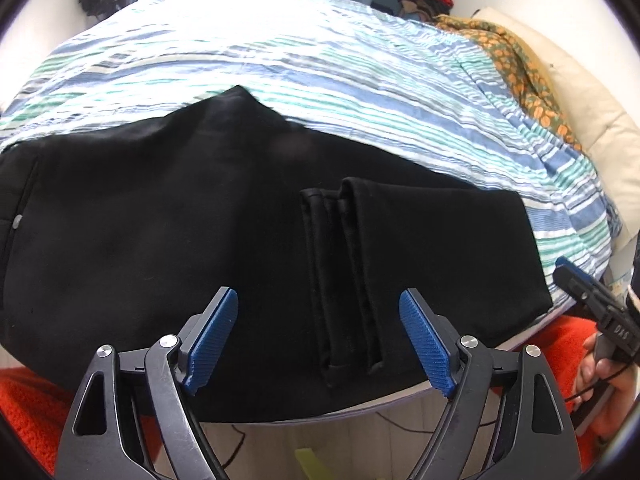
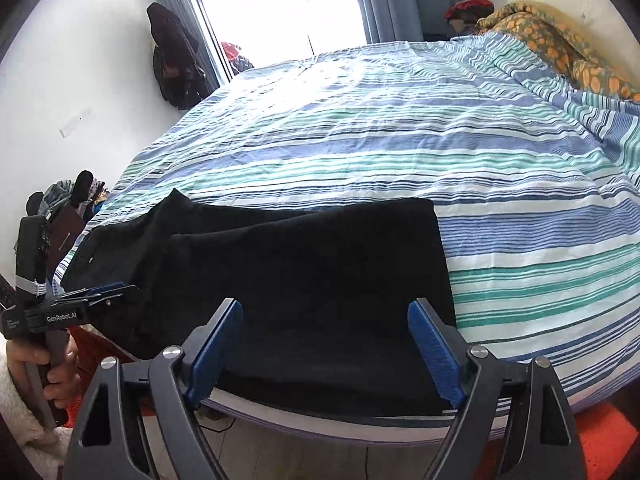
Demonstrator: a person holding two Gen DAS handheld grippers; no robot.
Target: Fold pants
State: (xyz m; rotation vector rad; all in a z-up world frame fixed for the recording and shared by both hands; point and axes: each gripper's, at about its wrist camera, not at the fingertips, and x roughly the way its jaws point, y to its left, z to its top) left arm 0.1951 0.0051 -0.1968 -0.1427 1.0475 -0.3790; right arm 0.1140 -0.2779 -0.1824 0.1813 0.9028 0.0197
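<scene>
Grippers both hang wide open, empty: left gripper (image 1: 318, 336) over the leg cuffs (image 1: 348, 280), right gripper (image 2: 326, 344) over the black pants (image 2: 300, 272), already doubled on the bed (image 2: 480, 184). Next, probably another fold, pinching an end.

Striped bed (image 2: 400, 140), bright window (image 2: 276, 4), white walls (image 2: 80, 60)

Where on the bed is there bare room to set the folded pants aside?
Free: striped bedspread beyond the black pants, toward the window, and right of them. Crowded: the orange floral blanket at the far right corner; pants fill the near edge.
</scene>
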